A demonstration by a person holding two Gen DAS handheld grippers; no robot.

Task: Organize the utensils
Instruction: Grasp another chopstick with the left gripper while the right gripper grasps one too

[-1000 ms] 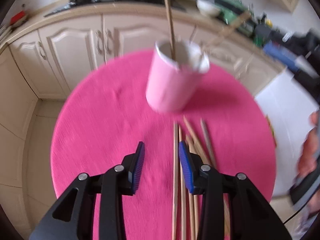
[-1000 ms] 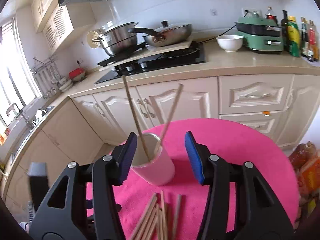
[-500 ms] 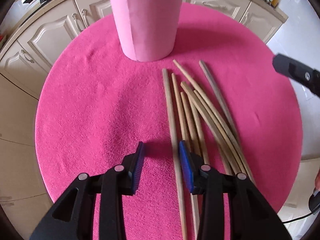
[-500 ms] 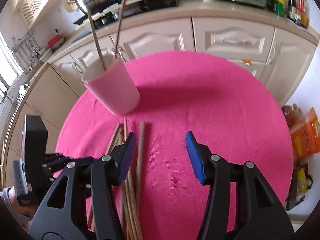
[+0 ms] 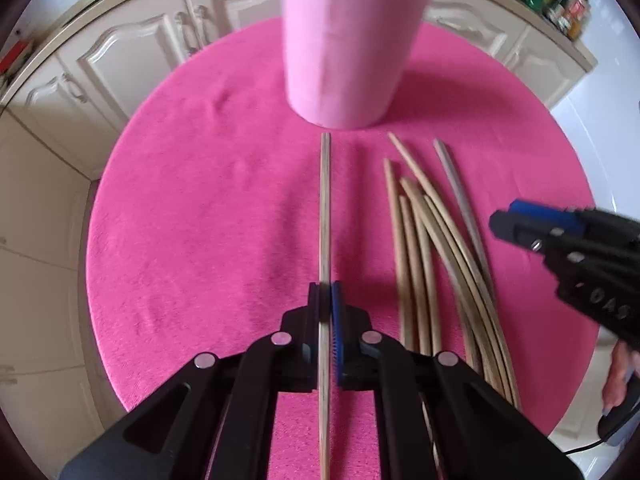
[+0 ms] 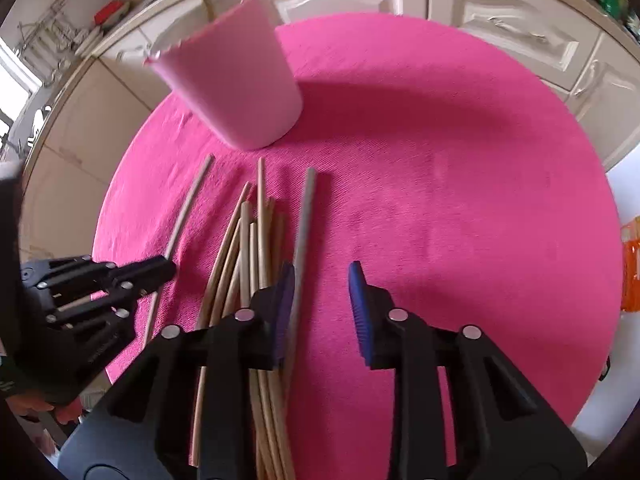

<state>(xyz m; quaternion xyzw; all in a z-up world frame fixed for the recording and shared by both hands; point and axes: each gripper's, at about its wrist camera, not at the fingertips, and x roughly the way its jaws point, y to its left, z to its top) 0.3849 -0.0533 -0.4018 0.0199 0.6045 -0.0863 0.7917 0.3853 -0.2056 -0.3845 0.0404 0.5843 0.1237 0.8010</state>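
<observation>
A pink cup [image 5: 346,48] with two chopsticks in it stands at the far side of a round pink mat [image 5: 192,208]. My left gripper [image 5: 325,300] is shut on one wooden chopstick [image 5: 325,208] that points at the cup. Several more chopsticks [image 5: 432,248] lie in a loose bundle to its right. In the right wrist view the cup [image 6: 236,84] is far left and the bundle [image 6: 248,248] lies ahead. My right gripper [image 6: 320,300] is open, low over the mat, with a grey chopstick [image 6: 304,224] just inside its left finger. The left gripper [image 6: 160,270] shows at the left.
Cream kitchen cabinets [image 5: 132,48] and a countertop run behind the round table. Bottles [image 5: 568,12] stand on the counter at the far right. An orange packet [image 6: 632,264] lies off the table's right edge.
My left gripper has shut on the leftmost chopstick and drawn it apart from the bundle. My right gripper has dropped toward the mat and come over the grey chopstick.
</observation>
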